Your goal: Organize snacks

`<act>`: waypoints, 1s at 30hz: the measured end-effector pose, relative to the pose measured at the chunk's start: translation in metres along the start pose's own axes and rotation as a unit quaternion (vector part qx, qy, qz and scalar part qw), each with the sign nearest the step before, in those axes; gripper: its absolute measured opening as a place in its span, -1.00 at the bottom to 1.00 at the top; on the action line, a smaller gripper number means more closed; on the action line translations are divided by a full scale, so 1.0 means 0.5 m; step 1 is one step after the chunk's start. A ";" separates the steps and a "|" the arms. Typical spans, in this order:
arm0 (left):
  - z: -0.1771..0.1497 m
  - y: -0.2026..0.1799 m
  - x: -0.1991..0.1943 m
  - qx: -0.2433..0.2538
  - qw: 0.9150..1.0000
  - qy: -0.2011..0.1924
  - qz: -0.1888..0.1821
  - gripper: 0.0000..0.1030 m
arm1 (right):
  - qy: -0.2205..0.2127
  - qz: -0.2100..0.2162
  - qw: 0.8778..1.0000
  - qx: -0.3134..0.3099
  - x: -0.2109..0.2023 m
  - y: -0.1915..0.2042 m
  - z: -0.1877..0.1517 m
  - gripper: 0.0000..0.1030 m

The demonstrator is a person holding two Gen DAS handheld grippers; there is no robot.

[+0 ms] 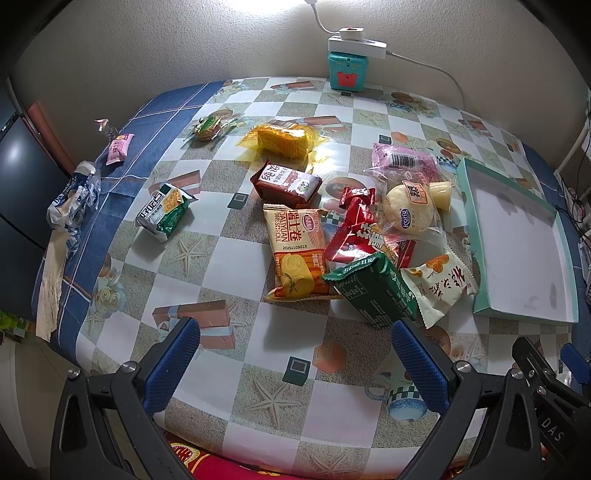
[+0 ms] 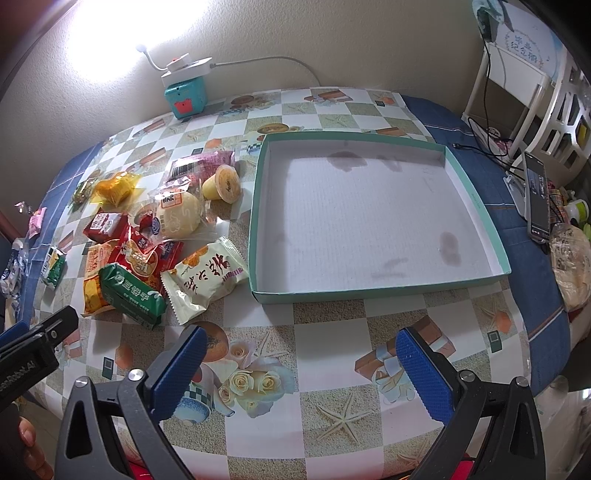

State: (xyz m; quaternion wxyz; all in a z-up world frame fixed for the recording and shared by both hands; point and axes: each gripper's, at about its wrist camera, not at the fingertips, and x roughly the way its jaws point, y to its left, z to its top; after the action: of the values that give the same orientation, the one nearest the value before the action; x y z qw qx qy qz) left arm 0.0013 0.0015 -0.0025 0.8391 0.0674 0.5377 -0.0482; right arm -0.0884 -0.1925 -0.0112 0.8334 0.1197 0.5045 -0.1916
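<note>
**Snack pile left of tray; both claws spread and holding nothing**

Left gripper (image 1: 295, 354) jaws wide apart, above bare tablecloth (image 1: 229, 266). Right gripper (image 2: 301, 363) likewise apart. Snacks heaped just left of the teal tray (image 2: 373, 291); green biscuit pack (image 1: 376, 291) nearest.

Left view alone shows the crumpled blue-white wrapper (image 1: 70, 203) at the table's edge. Right view alone shows a phone (image 2: 537, 199) and the whole stained tray floor; tray cut off in left view.

You face a plain beige wall (image 2: 332, 33), glare at 11 o'clock. Checkered starfish-print oilcloth (image 2: 332, 354) covers the table over blue cloth (image 1: 162, 110). White slatted shelf unit (image 2: 554, 110) at 2 o'clock, black cables beside it. Dark glossy cabinet (image 1: 22, 166) at 9 o'clock.
</note>
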 end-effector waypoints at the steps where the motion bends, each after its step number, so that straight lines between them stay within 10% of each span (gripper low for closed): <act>1: 0.000 0.002 0.001 -0.001 1.000 0.002 -0.004 1.00 | 0.001 0.000 1.000 0.000 0.002 0.001 -0.001 1.00; 10: 0.027 0.086 0.030 -0.092 0.994 0.007 -0.065 1.00 | -0.009 0.027 1.000 -0.009 0.020 0.046 0.029 1.00; 12: 0.037 0.110 0.031 -0.099 0.992 -0.042 -0.058 1.00 | -0.002 0.035 0.999 -0.016 0.032 0.070 0.034 1.00; 30: 0.070 0.169 0.147 -0.127 0.988 0.056 -0.073 1.00 | 0.041 0.060 0.991 -0.115 0.120 0.262 0.024 1.00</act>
State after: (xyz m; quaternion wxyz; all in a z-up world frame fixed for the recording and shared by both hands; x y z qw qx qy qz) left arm 0.0765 0.0787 -0.0495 0.8034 -0.0761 0.5894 -0.0369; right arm 0.0040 -0.0915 -0.0582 0.8301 0.0613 0.5488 -0.0772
